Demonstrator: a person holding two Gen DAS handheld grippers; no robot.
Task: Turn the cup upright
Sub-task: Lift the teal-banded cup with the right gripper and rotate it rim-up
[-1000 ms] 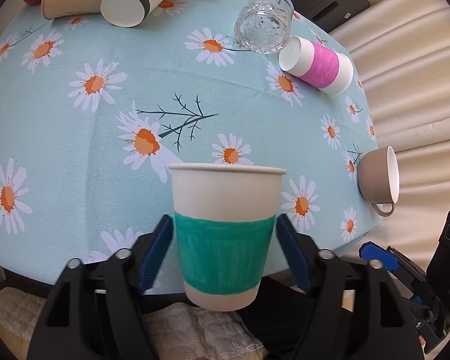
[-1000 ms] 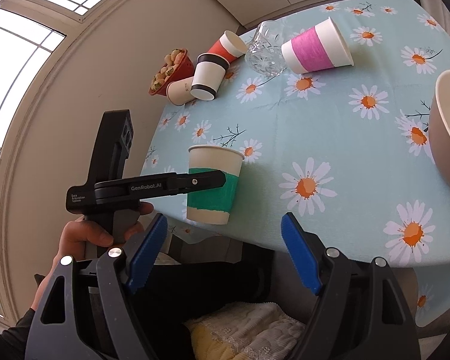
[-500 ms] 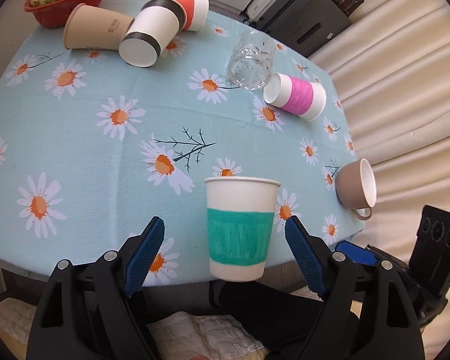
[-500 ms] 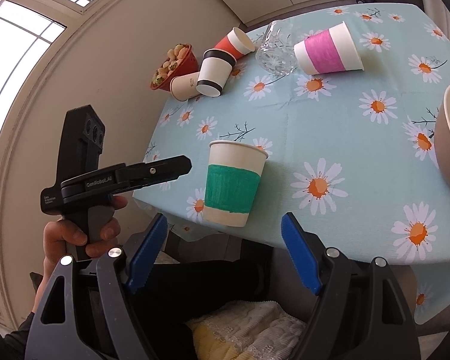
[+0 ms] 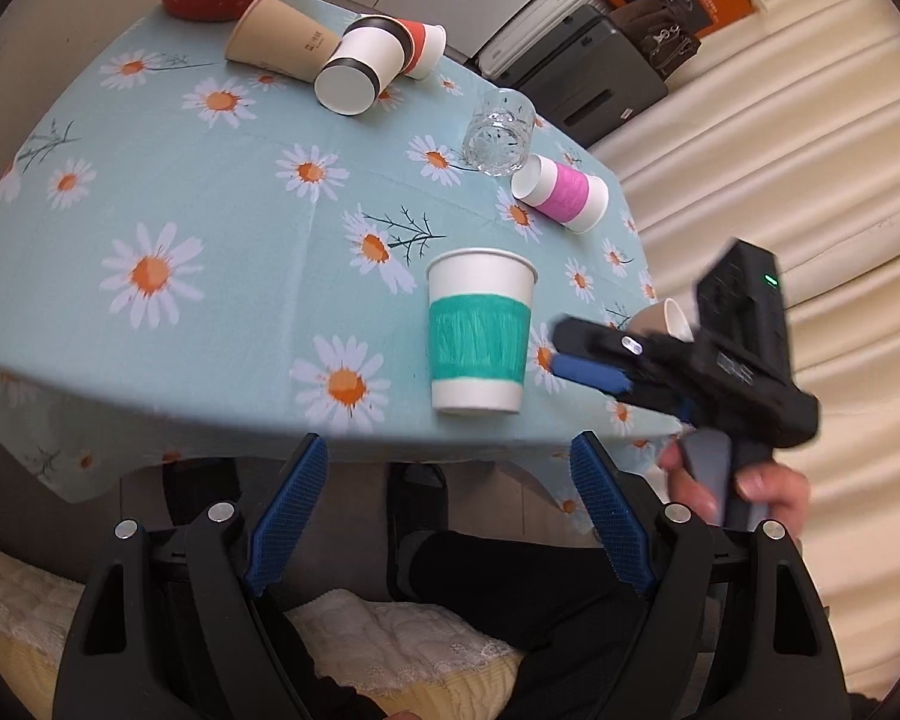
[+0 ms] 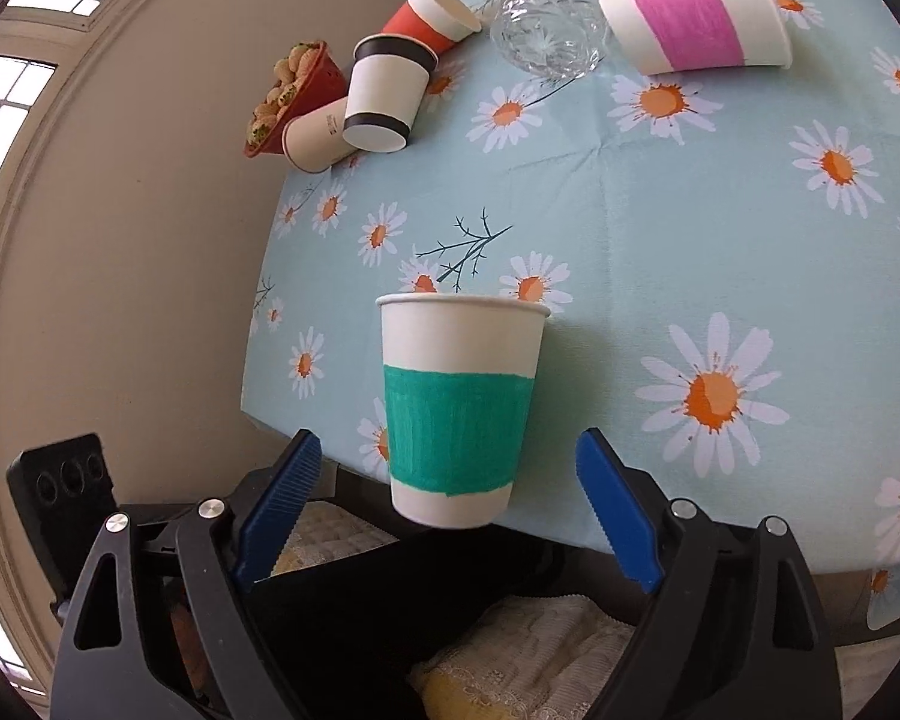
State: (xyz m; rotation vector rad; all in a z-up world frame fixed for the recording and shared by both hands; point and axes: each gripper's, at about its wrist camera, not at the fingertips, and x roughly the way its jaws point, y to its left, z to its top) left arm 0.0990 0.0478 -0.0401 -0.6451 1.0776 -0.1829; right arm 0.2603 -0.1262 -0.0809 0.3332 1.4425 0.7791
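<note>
Cup: the green-banded paper cup (image 5: 479, 330) stands upright, mouth up, near the front edge of the daisy tablecloth (image 5: 210, 252), nothing touching it.
Left gripper: the left gripper (image 5: 444, 525) hangs below the table edge, short of the cup, jaws spread wide with nothing between them.
Right gripper: the right gripper (image 6: 444, 501) frames the cup's lower half, jaws spread wider than the cup, blue pads clear of both walls, holding nothing.
Handling: looks empty, thin-walled and light; likely to crush or skid under a hard pinch and tip at a nudge. A gentle grip across the green band, mid-height, looks safest.
Edge risk: the base sits close to the drop, so any bump toward the front could send it off.
Left view only: the right gripper (image 5: 594, 360) seen from the side, just right of the cup, in a hand (image 5: 744, 486); a tan mug (image 5: 660, 318) behind it.
Right view only: window and wall at left.
Both views: pink cup (image 6: 696, 18), glass (image 6: 546, 24), other paper cups lying on their sides.
</note>
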